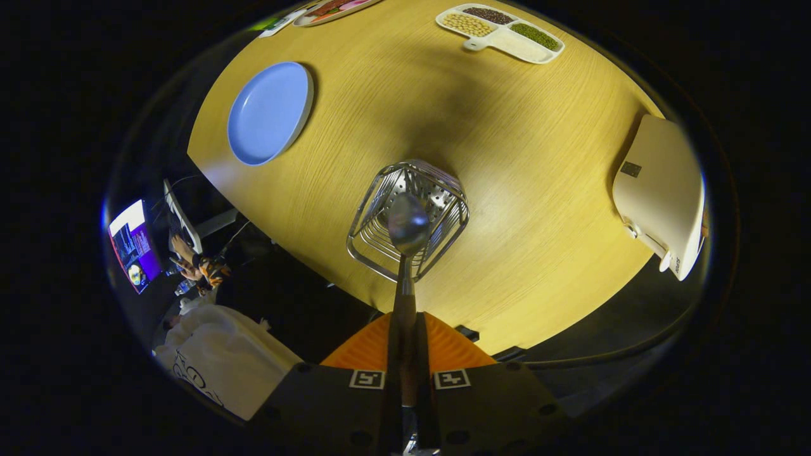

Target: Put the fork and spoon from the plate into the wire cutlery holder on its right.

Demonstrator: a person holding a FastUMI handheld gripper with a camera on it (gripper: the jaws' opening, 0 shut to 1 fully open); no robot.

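Fingers [405,345] closed on the spoon [407,240] handle, one on each side. Spoon bowl sits over the open top of the wire holder [437,196], just ahead of the fingers. Holder stands on the table [519,158]. Blue plate [269,113] lies far left, well apart from the holder. Divided tray [500,31] with beans at far side.

I see a pale blue plate [269,113] on my yellow wood-grain tabletop [526,190], a silver wire cutlery holder [408,218], and a white divided tray [507,39] holding brown, yellow and green beans.
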